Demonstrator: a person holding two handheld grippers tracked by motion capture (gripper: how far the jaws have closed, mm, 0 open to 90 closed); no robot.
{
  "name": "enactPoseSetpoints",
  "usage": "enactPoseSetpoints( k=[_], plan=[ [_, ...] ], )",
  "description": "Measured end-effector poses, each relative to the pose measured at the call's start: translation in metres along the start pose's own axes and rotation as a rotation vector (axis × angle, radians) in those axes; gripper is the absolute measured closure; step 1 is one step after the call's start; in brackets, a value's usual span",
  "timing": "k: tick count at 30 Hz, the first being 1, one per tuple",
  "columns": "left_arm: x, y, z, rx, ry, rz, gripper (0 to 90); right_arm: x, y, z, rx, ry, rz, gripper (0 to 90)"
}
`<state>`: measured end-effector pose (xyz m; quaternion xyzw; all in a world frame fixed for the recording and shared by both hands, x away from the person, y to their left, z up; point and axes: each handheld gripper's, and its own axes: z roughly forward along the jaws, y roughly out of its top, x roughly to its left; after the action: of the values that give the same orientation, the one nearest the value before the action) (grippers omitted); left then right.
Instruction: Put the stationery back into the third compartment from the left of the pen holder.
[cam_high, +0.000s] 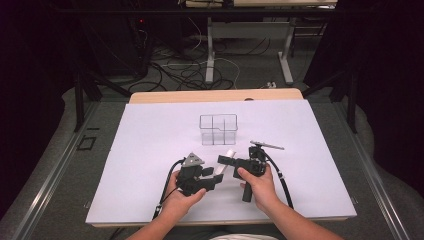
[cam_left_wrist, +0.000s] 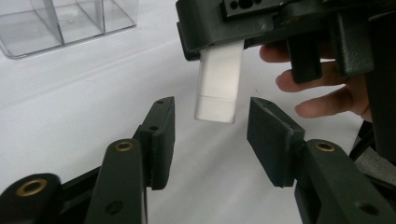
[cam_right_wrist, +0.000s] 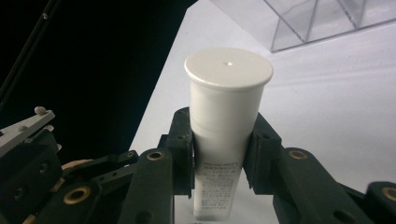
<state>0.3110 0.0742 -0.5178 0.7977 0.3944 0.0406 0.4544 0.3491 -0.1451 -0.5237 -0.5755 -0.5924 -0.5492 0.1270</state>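
The white tube's (cam_right_wrist: 224, 135) lower end is cut off by the right gripper view's bottom edge, its small print is too blurred to be read, and its upper part (cam_left_wrist: 219, 79) is hidden behind the right gripper (cam_left_wrist: 261, 28).

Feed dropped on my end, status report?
Right gripper shut on white tube. Left gripper open, tube between its jaws, untouched. Clear organizer beyond, path clear.

Your grippers (cam_high: 207, 172) are matte black with brass-ringed pivots (cam_left_wrist: 123, 146), black cables (cam_high: 285, 182), and a grey triangular plate (cam_high: 192, 160); forearms bare.
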Motion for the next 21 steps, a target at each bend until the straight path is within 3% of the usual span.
enactPoseSetpoints(
  k=[11, 18, 21],
  plan=[
    [0.004, -0.003, 0.006, 0.012, 0.016, 0.01, 40.9, -0.004, 0.008, -0.007, -0.05, -0.043, -0.054, 67.8],
    [0.01, -0.004, 0.009, 0.038, 0.072, 0.053, 36.7, -0.005, 0.014, -0.011, -0.092, -0.093, -0.121, 67.8],
    [0.01, -0.005, 0.01, 0.035, 0.084, 0.054, 35.6, -0.004, 0.016, -0.012, -0.111, -0.106, -0.148, 67.8]
  ],
)
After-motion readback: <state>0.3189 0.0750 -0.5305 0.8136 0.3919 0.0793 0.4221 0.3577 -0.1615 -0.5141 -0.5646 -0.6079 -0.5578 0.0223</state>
